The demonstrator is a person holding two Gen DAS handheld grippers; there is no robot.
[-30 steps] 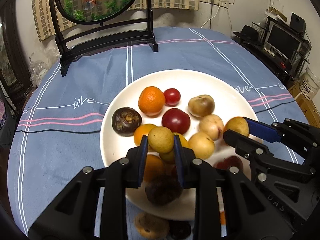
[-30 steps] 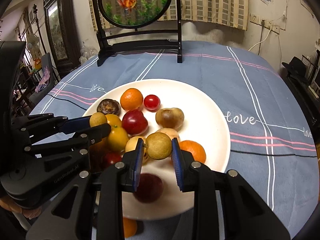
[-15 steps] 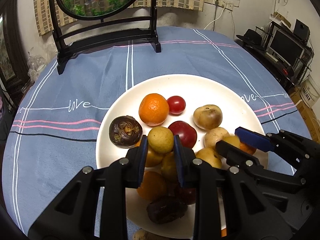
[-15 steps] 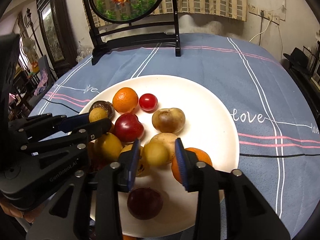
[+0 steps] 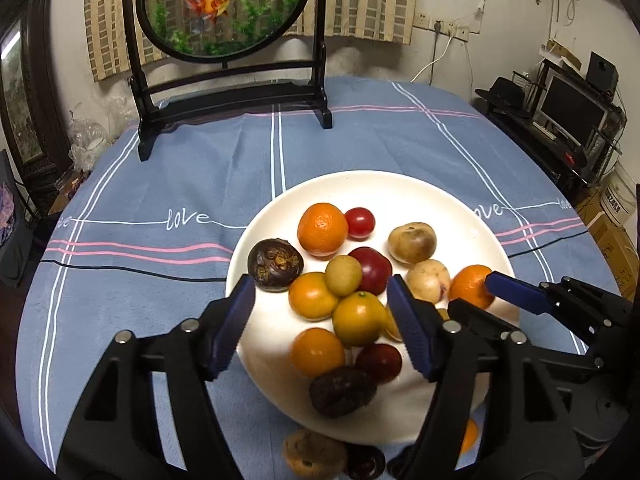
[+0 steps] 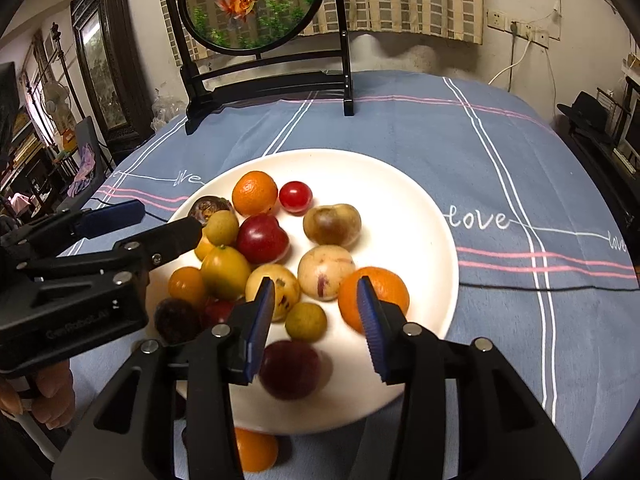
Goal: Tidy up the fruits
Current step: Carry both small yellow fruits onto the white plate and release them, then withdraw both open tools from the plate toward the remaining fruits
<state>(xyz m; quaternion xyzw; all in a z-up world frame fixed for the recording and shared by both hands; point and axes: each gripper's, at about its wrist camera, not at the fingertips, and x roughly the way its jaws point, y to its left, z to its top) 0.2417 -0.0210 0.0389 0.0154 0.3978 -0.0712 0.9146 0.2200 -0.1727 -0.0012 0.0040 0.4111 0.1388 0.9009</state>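
A blue tablecloth (image 5: 168,184) with white and pink stripes and the word "love" covers the round worktop. At its far edge stands a black-framed oval goldfish screen (image 5: 224,4). Striped curtains (image 5: 372,0) hang behind; a monitor (image 5: 572,108) sits rightward.

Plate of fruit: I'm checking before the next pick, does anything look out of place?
Mostly tidy, but a few fruits lie off the white plate on the tablecloth at its near edge: an orange and a brownish fruit.
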